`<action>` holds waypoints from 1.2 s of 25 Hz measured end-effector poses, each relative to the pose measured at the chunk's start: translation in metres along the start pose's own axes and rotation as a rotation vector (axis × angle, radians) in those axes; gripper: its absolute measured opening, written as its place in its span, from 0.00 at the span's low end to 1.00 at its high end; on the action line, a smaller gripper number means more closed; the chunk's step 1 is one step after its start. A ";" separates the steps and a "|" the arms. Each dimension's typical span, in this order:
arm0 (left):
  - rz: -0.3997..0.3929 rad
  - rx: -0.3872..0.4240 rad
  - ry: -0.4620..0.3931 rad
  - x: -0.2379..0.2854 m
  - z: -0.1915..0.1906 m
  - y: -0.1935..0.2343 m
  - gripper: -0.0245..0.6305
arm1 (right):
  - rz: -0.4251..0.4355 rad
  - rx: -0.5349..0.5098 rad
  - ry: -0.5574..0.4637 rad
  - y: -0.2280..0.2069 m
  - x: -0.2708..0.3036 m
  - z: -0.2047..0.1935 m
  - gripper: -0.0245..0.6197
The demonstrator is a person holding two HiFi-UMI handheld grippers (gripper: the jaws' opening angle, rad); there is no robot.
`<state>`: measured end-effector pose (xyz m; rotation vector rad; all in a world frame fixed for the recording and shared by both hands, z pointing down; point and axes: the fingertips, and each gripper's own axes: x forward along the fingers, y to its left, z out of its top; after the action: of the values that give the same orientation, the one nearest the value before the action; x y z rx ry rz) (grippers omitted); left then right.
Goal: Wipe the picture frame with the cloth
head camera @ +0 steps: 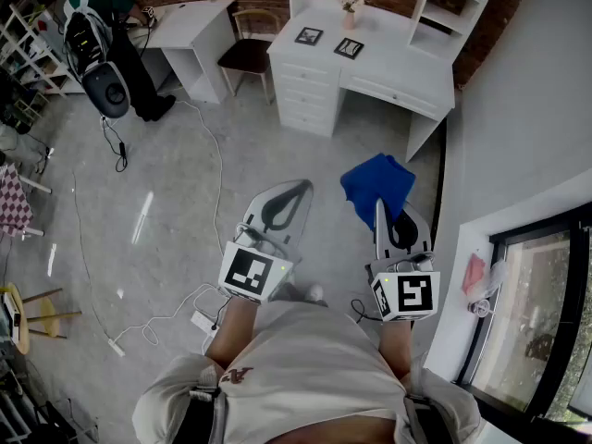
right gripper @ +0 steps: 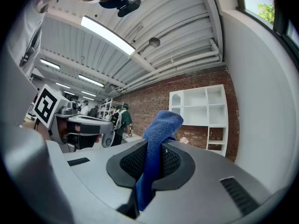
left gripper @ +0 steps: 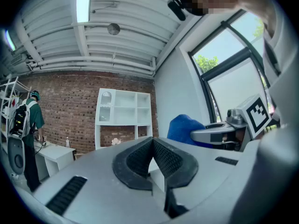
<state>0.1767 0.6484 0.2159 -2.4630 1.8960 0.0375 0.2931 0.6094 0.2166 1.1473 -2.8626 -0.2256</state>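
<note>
1. Two grippers are held out in front of the person's body, side by side and apart, above a grey floor (head camera: 166, 211).
2. The left gripper (head camera: 298, 189) is seen with its jaws brought together at the tips, and nothing is held between them.
3. The right gripper (head camera: 381, 213) is clamped on a blue cloth (head camera: 377, 181). The cloth is pinched between the black pads (right gripper: 171, 162) and is bunched up beyond the jaw tips.
4. A picture frame (head camera: 308, 36) is laid flat on top of a white desk (head camera: 398, 70), well apart from both grippers. A second picture frame (head camera: 349, 48) is laid near it on the same top.
5. A small vase of pale flowers (head camera: 349, 7) is stood behind the frames, against the shelf unit on the desk.
6. A chair (head camera: 246, 52) is placed just beside the desk, on the side away from the window.
7. Another person (head camera: 106, 26) is seen far off by a second white table (head camera: 190, 24).
8. White cables (head camera: 215, 155) are trailed across the floor.
</note>
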 end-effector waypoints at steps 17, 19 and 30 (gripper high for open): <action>-0.002 0.001 0.057 0.007 -0.029 -0.012 0.04 | 0.017 0.065 -0.005 -0.009 -0.002 -0.018 0.08; -0.008 0.001 0.054 0.016 -0.029 -0.008 0.04 | 0.015 0.067 0.001 -0.012 0.006 -0.019 0.08; -0.045 -0.007 0.034 0.074 -0.032 0.044 0.04 | -0.004 0.060 0.035 -0.030 0.077 -0.032 0.08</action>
<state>0.1534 0.5648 0.2442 -2.5265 1.8554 0.0013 0.2607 0.5313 0.2428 1.1543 -2.8555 -0.1200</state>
